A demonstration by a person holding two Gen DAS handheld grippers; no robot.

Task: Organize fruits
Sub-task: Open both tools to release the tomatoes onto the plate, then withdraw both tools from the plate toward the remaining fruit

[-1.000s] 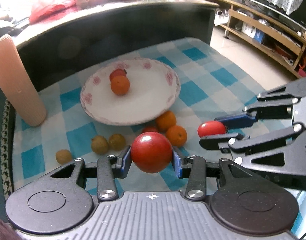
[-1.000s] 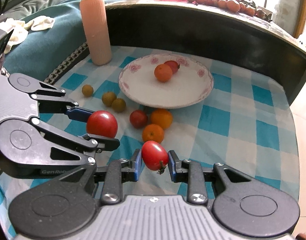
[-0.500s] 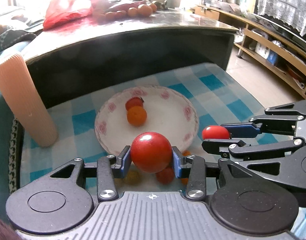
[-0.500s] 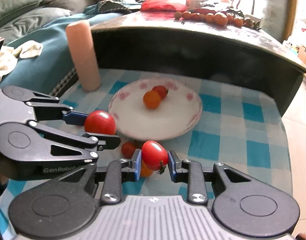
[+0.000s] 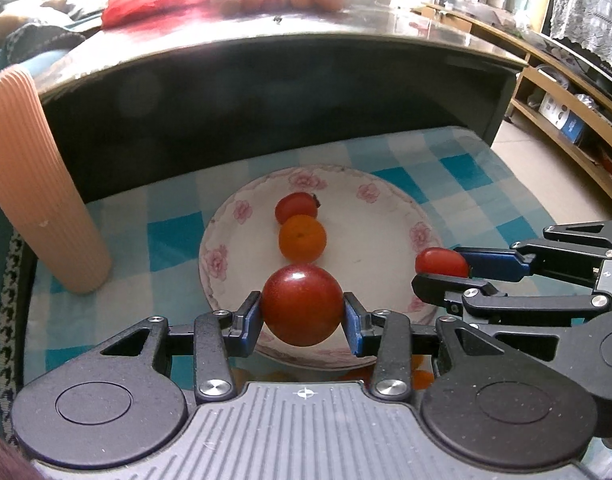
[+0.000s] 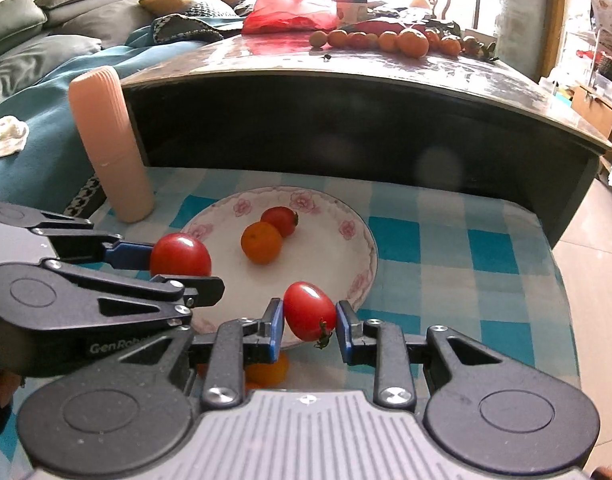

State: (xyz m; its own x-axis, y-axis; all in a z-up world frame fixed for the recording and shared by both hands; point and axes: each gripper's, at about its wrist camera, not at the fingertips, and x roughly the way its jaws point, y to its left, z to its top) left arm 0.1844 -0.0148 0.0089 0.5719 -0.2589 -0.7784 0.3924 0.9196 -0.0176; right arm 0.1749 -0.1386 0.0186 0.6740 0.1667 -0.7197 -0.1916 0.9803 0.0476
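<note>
My left gripper (image 5: 302, 314) is shut on a round red tomato (image 5: 301, 304), held over the near rim of the flowered white plate (image 5: 386, 216). My right gripper (image 6: 310, 322) is shut on a smaller oval tomato (image 6: 309, 311) with a green stem, above the plate's (image 6: 358, 248) near right edge. Each gripper shows in the other's view: the right gripper (image 5: 442, 270) at the right, the left gripper (image 6: 181, 262) at the left. On the plate lie an orange (image 5: 302, 239) and a small red tomato (image 5: 295, 207), touching.
A ribbed peach cylinder (image 5: 33, 196) stands left of the plate on the blue checked cloth (image 6: 446, 240). Loose oranges (image 6: 267, 372) lie under my fingers. A dark table (image 6: 366, 80) behind carries more fruit (image 6: 410, 40) and a red bag (image 6: 293, 8).
Both grippers have moved forward with their tomatoes, from over the loose fruit on the cloth to over the plate's near rim. The grips have not changed.
</note>
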